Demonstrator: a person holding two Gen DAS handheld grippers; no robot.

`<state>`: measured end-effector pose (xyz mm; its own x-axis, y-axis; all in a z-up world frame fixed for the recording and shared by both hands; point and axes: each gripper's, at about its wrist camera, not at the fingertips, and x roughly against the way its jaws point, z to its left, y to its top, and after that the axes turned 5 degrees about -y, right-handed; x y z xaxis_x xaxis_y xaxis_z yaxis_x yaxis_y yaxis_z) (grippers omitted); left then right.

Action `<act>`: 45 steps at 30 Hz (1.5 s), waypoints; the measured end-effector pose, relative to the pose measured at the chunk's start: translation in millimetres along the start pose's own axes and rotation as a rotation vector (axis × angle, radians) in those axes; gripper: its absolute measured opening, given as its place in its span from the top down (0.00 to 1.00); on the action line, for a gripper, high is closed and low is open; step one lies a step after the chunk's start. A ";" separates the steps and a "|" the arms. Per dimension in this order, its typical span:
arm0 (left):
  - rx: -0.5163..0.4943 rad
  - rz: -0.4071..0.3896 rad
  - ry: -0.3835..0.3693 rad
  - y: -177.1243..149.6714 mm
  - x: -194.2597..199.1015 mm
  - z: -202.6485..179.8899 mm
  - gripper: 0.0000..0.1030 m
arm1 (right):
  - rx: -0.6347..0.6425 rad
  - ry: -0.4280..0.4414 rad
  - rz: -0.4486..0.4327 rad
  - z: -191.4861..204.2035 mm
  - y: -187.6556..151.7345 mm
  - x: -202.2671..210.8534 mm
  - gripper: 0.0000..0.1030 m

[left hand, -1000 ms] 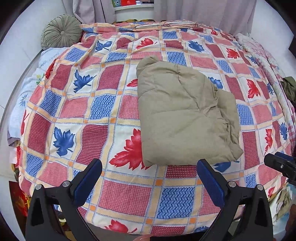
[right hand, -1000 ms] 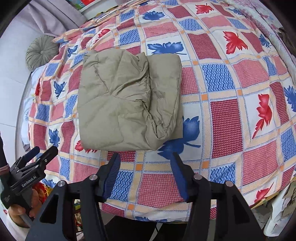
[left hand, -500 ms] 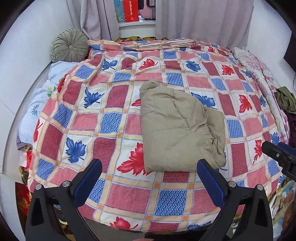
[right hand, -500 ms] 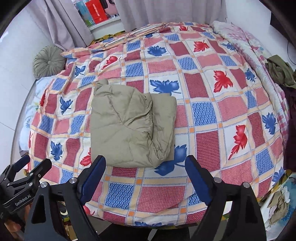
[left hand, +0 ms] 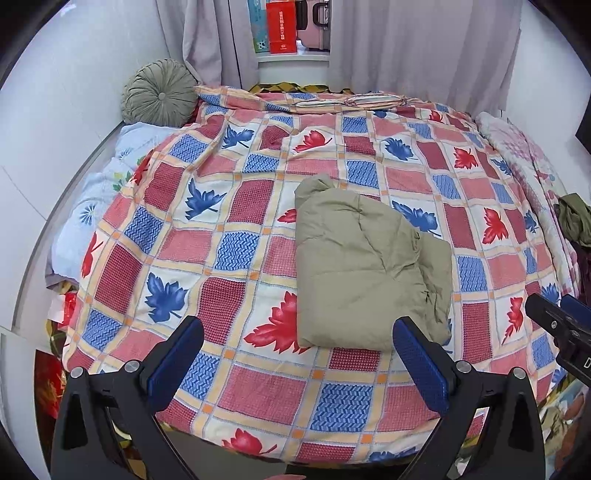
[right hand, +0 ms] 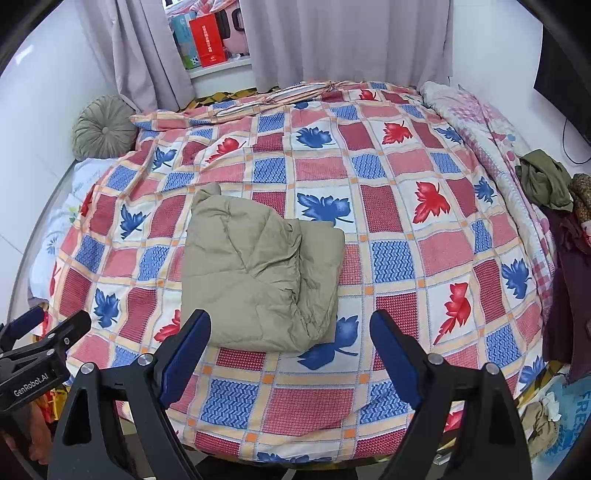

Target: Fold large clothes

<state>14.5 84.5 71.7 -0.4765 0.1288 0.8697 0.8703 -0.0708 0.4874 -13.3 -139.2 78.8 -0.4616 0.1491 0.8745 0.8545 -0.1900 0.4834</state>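
Note:
A folded olive-beige padded garment (left hand: 365, 269) lies in a compact bundle on the bed's patchwork leaf-print cover (left hand: 236, 251); it also shows in the right wrist view (right hand: 258, 273). My left gripper (left hand: 295, 358) is open and empty, held off the bed's near edge, in front of the bundle. My right gripper (right hand: 290, 354) is open and empty, also back from the near edge. Each gripper shows at the edge of the other's view: the right one (left hand: 561, 325), the left one (right hand: 40, 332).
A round green cushion (left hand: 159, 92) sits at the bed's far left corner by the white wall. Grey curtains (left hand: 406, 44) and a shelf with a red box (left hand: 280, 27) stand behind. Dark clothes (right hand: 546, 181) are piled at the bed's right side.
Both grippers have pulled back and up from the bed, so the bundle looks smaller and farther. The right gripper's jaws have opened wider. The bundle has not moved.

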 end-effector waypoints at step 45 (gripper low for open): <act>-0.002 0.002 -0.005 0.7 2.9 2.3 0.01 | -0.018 -0.014 0.018 0.7 6.1 9.1 0.13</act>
<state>14.0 87.1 74.3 -0.4739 0.1332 0.8704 0.8711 -0.0734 0.4855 -12.2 -138.4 89.7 -0.4431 0.1589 0.8823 0.8581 -0.2098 0.4688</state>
